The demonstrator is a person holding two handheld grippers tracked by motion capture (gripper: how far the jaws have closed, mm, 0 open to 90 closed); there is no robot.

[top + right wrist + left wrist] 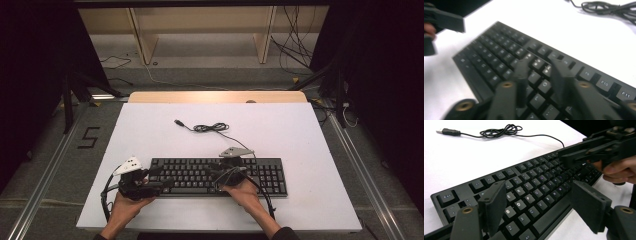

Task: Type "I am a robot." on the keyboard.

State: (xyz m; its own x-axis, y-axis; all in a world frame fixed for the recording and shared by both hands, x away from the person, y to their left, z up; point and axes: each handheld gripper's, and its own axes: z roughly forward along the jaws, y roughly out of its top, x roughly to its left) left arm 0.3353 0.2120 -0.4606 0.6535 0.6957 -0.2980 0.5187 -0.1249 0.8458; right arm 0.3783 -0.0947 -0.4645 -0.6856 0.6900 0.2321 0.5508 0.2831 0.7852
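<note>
Near the front edge of the white surface (150, 130) lies one black keyboard (220, 176), long side parallel to that edge. The left gripper (541, 205) hovers over its left end with the fingers (492, 207) released and wide apart, nothing pressed between them. The right gripper (537, 80) stands above the middle keys; its fingers (521, 75) are partly apart and grasp nothing, though the picture is blurred there.

I judge that the keyboard is stiff and rather light, with a smooth plastic body that may slip. The keys give way under pressure, so it seems better to take hold at the two short ends or at the front rim, not on the keys.

Farther, toward the back edge, one thin black cable (212, 128) runs from the keyboard, makes a small loose coil and ends in one plug (178, 122). It is soft and will drag behind if the keyboard is moved.
</note>
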